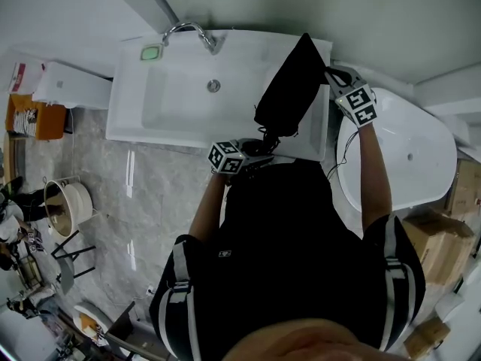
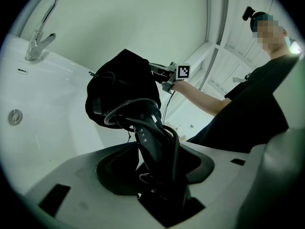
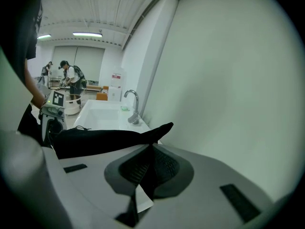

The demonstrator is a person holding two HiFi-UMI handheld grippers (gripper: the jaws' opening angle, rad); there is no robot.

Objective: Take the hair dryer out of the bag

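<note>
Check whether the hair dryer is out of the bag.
Partly out. The hair dryer has its handle outside, clamped in the left gripper; its head is inside the black bag, which the right gripper pinches.

I'm looking at a bathroom set: white sink (image 1: 150, 96), chrome tap (image 1: 188, 30), marbled floor (image 1: 150, 194). Cardboard boxes (image 1: 440, 243) and strip lights (image 3: 86, 34) suggest a workshop hall.
</note>
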